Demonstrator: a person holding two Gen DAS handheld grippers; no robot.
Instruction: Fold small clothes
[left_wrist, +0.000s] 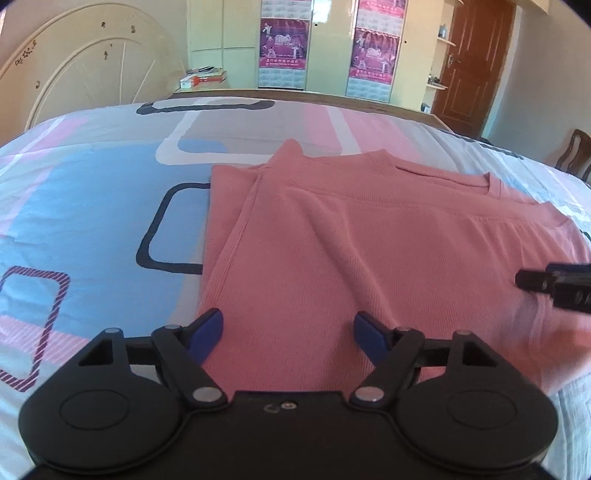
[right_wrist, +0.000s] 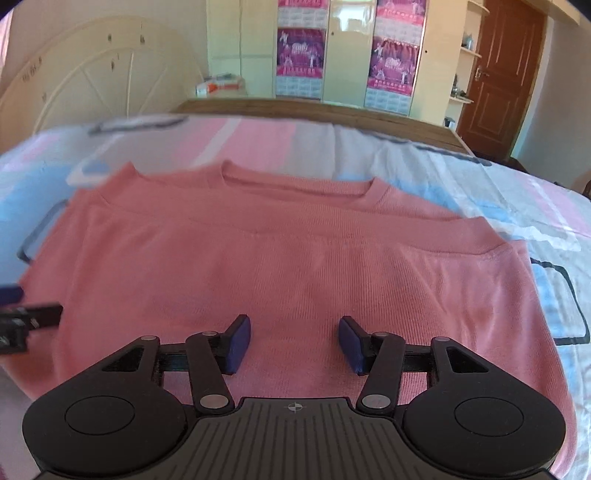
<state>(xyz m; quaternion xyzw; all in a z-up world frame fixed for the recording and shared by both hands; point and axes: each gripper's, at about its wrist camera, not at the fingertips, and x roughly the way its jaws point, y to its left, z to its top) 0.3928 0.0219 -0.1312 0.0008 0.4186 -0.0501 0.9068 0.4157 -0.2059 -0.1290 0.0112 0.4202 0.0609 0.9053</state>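
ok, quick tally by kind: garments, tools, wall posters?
Pink garment on the bedsheet: 1
Tools: 2, left tool and right tool
Wall posters: 2, left poster and right poster
Total: 5

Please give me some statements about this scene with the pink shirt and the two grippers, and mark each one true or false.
1. The pink shirt lies on a patterned bedsheet. True.
2. The left gripper is clamped on the shirt. False: its blue pads stand apart, with nothing pinched.
3. The shirt's hem is folded up toward the neckline. True.
4. The right gripper holds a sock. False: it is open above the shirt.
5. The wooden door stands wide open. False: it looks closed.
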